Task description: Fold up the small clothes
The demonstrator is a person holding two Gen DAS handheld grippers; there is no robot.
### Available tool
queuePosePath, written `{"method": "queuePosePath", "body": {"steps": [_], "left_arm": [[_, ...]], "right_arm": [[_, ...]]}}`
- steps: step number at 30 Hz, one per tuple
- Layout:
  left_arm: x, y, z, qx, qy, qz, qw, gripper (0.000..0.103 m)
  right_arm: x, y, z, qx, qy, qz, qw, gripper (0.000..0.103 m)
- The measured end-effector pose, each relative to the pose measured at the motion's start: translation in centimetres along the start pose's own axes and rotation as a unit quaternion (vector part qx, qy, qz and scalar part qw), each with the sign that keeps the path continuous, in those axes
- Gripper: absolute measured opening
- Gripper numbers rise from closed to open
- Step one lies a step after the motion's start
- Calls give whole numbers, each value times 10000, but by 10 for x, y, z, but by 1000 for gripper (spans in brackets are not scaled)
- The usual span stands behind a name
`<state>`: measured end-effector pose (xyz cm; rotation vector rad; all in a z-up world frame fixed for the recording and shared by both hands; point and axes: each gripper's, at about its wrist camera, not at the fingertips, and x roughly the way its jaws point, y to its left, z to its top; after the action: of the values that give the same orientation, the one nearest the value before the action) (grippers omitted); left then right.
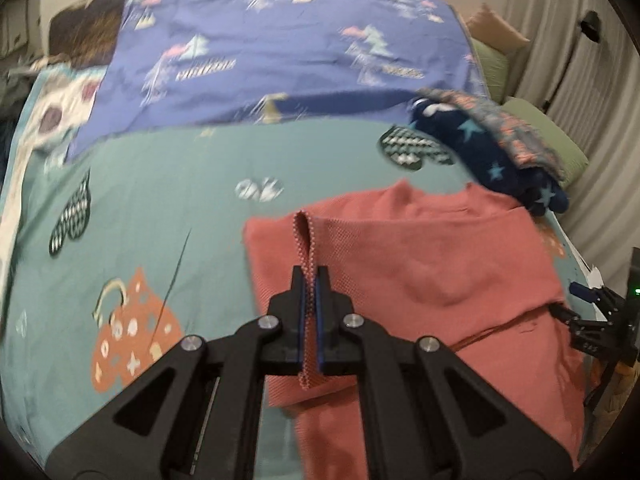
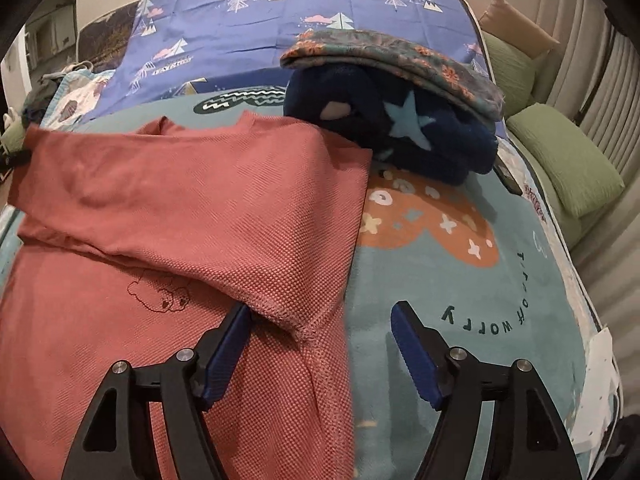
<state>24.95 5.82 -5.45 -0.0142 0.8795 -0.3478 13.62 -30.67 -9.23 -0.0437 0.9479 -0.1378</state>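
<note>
A pink shirt is spread on a teal blanket that covers the bed. In the left wrist view, a fold of the shirt's edge is pinched between the blue pads of the left gripper, whose jaws are clenched tight on the cloth; the pinched strip is stood up above the fingertips and hangs out below them. The rest of the shirt is seen to the right of this gripper, with its far part doubled over the near part.

In the right wrist view, the right gripper is held spread wide over the shirt's near right edge, gripping nothing. Its left pad lies against the pink fabric beside a stitched seam, while its right pad is over the blanket, apart from the shirt. A line-drawn bear is printed on the lower layer of the shirt.

Just beyond the shirt's far right corner, a navy garment with stars is piled, with a floral cloth laid on top. A purple sheet with trees is spread across the far end of the bed. Green pillows are seen at the right.
</note>
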Motion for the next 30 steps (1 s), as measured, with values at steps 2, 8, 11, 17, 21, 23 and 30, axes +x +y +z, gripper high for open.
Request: {"method": "queuePosePath", "body": {"steps": [2, 8, 11, 17, 21, 23, 30], "left_arm": [[6, 7, -7, -108, 96, -28, 9999, 5], [21, 12, -20, -47, 352, 137, 9993, 27], [20, 19, -25, -115, 349, 231, 9991, 53], [25, 30, -34, -266, 522, 65, 9983, 59], [31, 35, -37, -538, 595, -325, 9962, 59], [34, 35, -37, -597, 565, -363, 9960, 59], [43, 28, -30, -596, 511, -392, 9961, 61]], "right_arm": [[-1, -3, -1, 50, 2, 45, 10000, 74], [-12, -16, 1, 360, -67, 365, 9987, 74], [-17, -22, 3, 519, -121, 707, 9961, 74], [-13, -41, 5, 999, -79, 1246, 9871, 75], [6, -47, 8, 1191, 154, 1345, 9836, 75], [13, -50, 11, 1329, 186, 1558, 9786, 75], [37, -56, 27, 1701, 283, 1995, 9646, 45]]}}
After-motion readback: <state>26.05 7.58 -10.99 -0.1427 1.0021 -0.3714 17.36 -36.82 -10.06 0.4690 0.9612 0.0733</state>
